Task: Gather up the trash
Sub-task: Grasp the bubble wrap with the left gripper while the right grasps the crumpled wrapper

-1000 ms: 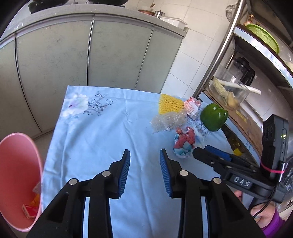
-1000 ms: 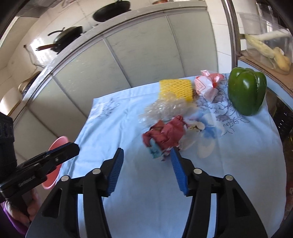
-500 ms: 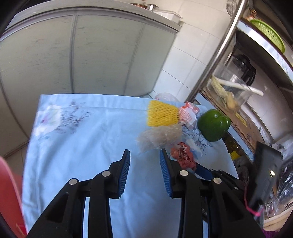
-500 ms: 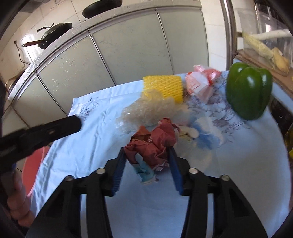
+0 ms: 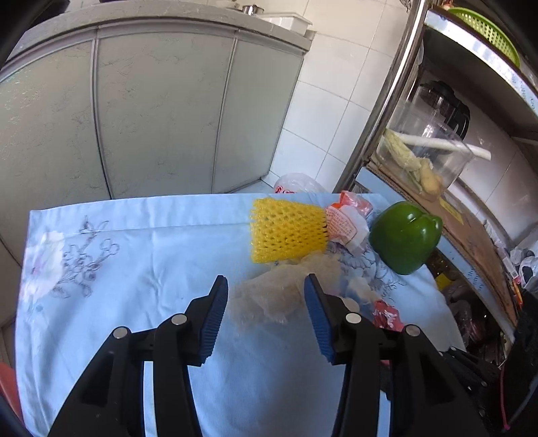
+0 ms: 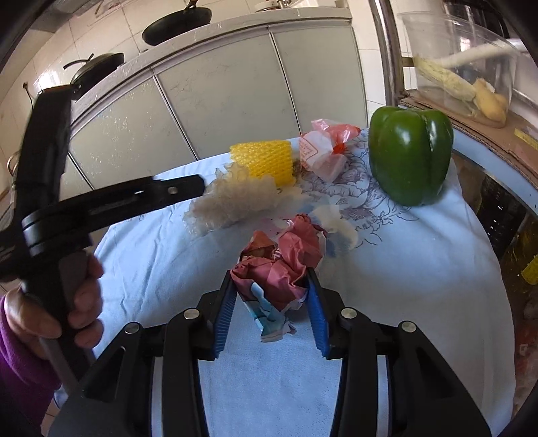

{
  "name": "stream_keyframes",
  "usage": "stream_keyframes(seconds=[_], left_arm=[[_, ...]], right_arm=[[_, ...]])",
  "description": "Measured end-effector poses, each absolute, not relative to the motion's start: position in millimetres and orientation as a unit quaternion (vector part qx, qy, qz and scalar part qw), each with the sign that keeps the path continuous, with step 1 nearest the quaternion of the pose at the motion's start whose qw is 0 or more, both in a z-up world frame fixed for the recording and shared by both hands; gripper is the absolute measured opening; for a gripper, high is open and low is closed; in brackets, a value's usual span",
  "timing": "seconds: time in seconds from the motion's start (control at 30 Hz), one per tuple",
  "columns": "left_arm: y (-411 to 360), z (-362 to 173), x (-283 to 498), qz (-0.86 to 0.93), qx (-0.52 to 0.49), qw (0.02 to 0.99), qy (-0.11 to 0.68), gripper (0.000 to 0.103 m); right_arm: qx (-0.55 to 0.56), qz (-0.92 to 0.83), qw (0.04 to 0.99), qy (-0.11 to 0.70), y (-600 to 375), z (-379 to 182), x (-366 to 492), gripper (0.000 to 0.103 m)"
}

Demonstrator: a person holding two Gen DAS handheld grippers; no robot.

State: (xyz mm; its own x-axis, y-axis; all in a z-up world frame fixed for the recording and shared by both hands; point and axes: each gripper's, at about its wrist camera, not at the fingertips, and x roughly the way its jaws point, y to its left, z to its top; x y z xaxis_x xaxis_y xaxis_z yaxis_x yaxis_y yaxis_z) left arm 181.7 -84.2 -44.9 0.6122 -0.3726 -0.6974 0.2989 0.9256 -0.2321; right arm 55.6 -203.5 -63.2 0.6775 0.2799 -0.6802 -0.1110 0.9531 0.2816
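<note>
Crumpled red wrapper (image 6: 280,269) sits pinched between the right gripper's (image 6: 270,297) blue pads, on the pale blue cloth (image 6: 386,269). Clear crinkled plastic (image 5: 269,299) lies between the left gripper's (image 5: 265,319) fingers, whose jaws are opening, spread wide, neither pad touching it. Just past those fingertips lies a yellow foam net (image 5: 288,230), with an orange-and-white packet (image 5: 346,225) touching its right side. Further right stands a green pepper (image 5: 405,237). Behind all this are grey cabinet doors (image 5: 161,111).

Green bell pepper (image 6: 410,156) on blue floral tablecloth (image 6: 403,269), 2 pans (image 6: 176,25)
</note>
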Motion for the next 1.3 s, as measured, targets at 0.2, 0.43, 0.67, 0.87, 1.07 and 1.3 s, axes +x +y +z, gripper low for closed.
stream_keyframes(seconds=[0.2, 0.43, 0.67, 0.87, 1.07, 1.3], left_arm=[[-92.9, -60.6, 190.8, -0.19, -0.044, 0.893, 0.406, 0.057], [-104.9, -65.1, 178.5, -0.205, -0.016, 0.897, 0.391, 0.044], [-98.5, -59.6, 157.5, -0.208, -0.028, 0.899, 0.384, 0.017], [-80.0, -48.2, 129.8, -0.196, -0.046, 0.904, 0.377, 0.015], [-61.2, -29.3, 92.6, -0.194, -0.06, 0.91, 0.361, 0.015], [-24.0, 1.4, 52.4, -0.173, -0.071, 0.924, 0.333, 0.015]], right_arm=[[0.112, 0.109, 0.903, 0.4, -203.4, -64.8, 63.0, 0.048], [0.113, 0.109, 0.902, 0.403, -202.6, -66.0, 65.9, 0.049], [0.116, 0.105, 0.899, 0.41, -204.4, -68.3, 68.4, 0.05], [0.144, 0.1, 0.892, 0.417, -215.7, -74.0, 73.1, 0.048], [0.149, 0.091, 0.892, 0.417, -218.9, -74.8, 71.4, 0.037], [0.123, 0.101, 0.903, 0.399, -212.2, -57.5, 47.9, 0.034]])
